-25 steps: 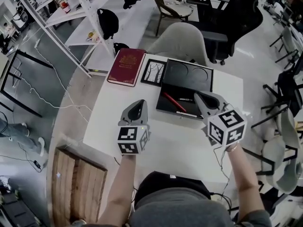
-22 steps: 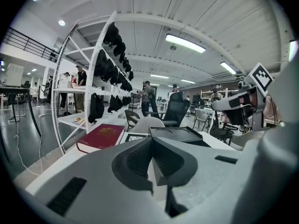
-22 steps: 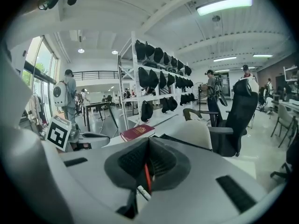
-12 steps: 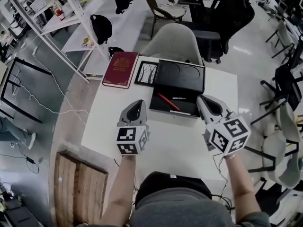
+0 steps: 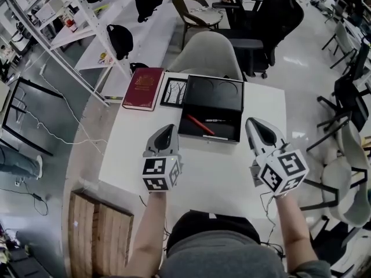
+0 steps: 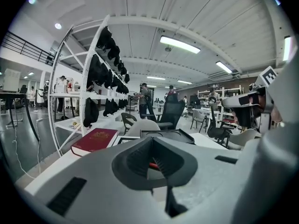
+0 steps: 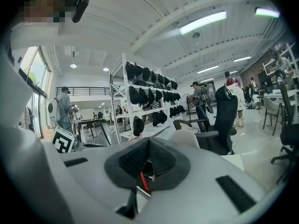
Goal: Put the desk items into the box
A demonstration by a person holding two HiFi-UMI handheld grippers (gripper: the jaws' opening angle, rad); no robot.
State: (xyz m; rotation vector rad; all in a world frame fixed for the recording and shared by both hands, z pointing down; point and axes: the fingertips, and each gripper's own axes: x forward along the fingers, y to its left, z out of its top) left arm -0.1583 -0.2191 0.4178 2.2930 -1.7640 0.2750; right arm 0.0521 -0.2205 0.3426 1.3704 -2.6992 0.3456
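Note:
An open black box [image 5: 208,120] stands at the far middle of the white table [image 5: 220,178], its lid [image 5: 213,92] tipped back. A red pen [image 5: 200,125] and a dark pen [image 5: 216,120] lie inside it. Left of the box lie a black picture frame [image 5: 173,92] and a dark red book [image 5: 142,88]; the book [image 6: 95,139] also shows in the left gripper view. My left gripper [image 5: 169,128] is shut and empty, just near-left of the box. My right gripper [image 5: 254,123] is shut and empty, right of the box's near corner. The red pen [image 7: 142,181] shows past its jaws.
A grey shell chair [image 5: 206,53] is pushed up to the table's far edge, with a black office chair [image 5: 264,19] behind it. A wooden pallet [image 5: 97,231] lies on the floor at the near left. White shelf racks [image 5: 64,16] stand to the far left.
My right gripper has drawn back from over the box's right end toward the near right. The left gripper has stayed where it was.

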